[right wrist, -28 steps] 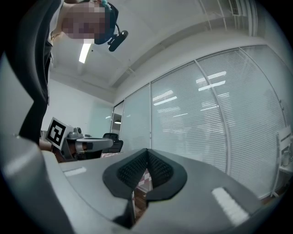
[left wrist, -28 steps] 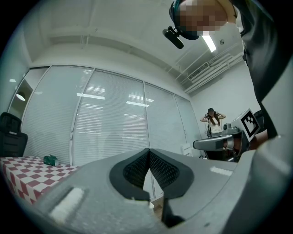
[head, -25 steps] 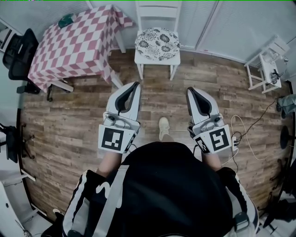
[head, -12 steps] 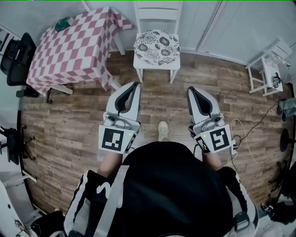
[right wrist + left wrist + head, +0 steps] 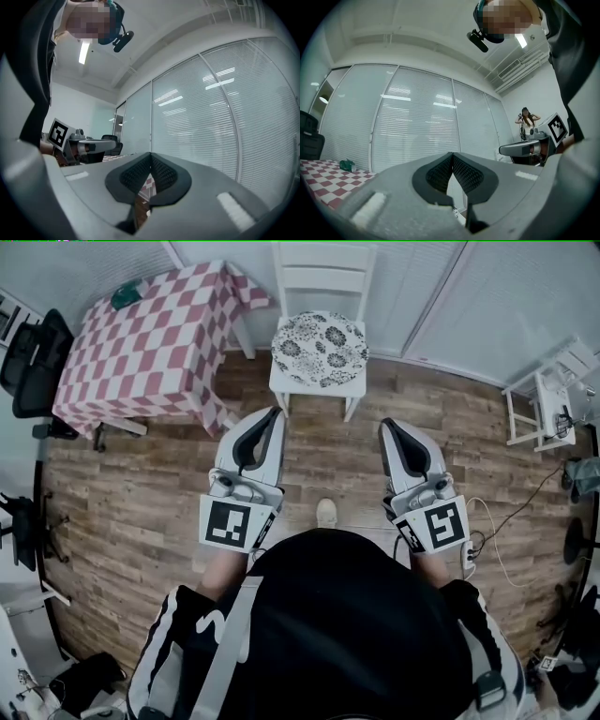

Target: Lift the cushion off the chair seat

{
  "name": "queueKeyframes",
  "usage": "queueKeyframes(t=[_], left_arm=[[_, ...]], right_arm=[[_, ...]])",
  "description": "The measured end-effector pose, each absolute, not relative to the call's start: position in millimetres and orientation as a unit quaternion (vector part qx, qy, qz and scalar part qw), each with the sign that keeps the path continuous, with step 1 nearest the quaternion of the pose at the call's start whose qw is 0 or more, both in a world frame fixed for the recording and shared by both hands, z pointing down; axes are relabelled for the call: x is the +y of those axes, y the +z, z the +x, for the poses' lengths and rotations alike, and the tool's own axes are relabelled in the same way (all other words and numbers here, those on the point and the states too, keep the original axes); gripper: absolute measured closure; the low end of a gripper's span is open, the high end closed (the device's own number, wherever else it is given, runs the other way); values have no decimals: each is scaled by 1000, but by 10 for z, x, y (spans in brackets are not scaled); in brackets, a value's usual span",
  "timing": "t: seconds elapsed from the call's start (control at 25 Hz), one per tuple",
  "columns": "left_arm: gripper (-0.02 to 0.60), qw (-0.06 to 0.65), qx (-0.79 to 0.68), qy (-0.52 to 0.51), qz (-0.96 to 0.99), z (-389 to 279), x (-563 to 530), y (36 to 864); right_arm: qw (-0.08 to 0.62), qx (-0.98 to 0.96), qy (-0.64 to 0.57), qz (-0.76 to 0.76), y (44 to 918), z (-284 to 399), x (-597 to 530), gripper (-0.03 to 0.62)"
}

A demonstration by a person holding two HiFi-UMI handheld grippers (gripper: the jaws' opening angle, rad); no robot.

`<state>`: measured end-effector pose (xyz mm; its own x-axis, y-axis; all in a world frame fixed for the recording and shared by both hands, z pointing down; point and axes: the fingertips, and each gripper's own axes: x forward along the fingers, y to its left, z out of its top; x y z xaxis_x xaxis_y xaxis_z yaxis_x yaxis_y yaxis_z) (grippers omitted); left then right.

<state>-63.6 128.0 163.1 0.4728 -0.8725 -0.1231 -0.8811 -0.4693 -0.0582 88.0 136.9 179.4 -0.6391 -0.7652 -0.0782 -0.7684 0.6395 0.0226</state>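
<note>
Wooden floor [image 5: 141, 493] fills the room, with white blinds [image 5: 417, 122] along the far wall. The cushion [image 5: 320, 350] is round and white with dark flowers. It lies flat on the seat of the white chair [image 5: 323, 277], straight ahead of the two tools and in the gap between them. No tool touches it.

The left tool [image 5: 274, 412] is clenched tight, its two black pads pressed together with nothing in between. The right tool [image 5: 385, 424] is clenched the same way and is empty too. Both point forward toward the chair, side by side.

A second ago the chair and cushion were farther ahead of the tool tips. Now they are nearer, though still apart from them. The tools were clenched then too.

The person's pale shoe [image 5: 326, 513] sits on the floor behind the tool tips, between the two tools. It is closer to the person's body than it was before.

Ahead and to the left of the left tool stands the surface [image 5: 141, 343] with a red and white checked cloth. A small green thing [image 5: 125, 296] lies on its far corner. A black office chair [image 5: 33, 352] stands farther left.
</note>
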Motion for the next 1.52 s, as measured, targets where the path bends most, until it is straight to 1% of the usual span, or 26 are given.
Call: queueKeyframes(t=[0.4, 0.64, 0.88, 1.12, 1.52], left_arm=[[578, 52, 516, 41, -854, -505, 955, 1664], [578, 56, 512, 33, -856, -561, 849, 1672], [578, 53, 511, 33, -858, -590, 801, 1681], [577, 50, 513, 38, -856, -557, 762, 1662], [578, 48, 525, 52, -848, -540, 798, 1699]], right_arm=[[34, 909, 27, -414, 1745, 971, 1014, 592], [44, 906, 21, -420, 1725, 891, 923, 592], [37, 904, 31, -426, 1783, 934, 887, 592], [49, 903, 20, -427, 1705, 946, 843, 592], [35, 908, 28, -417, 1854, 1085, 821, 592]])
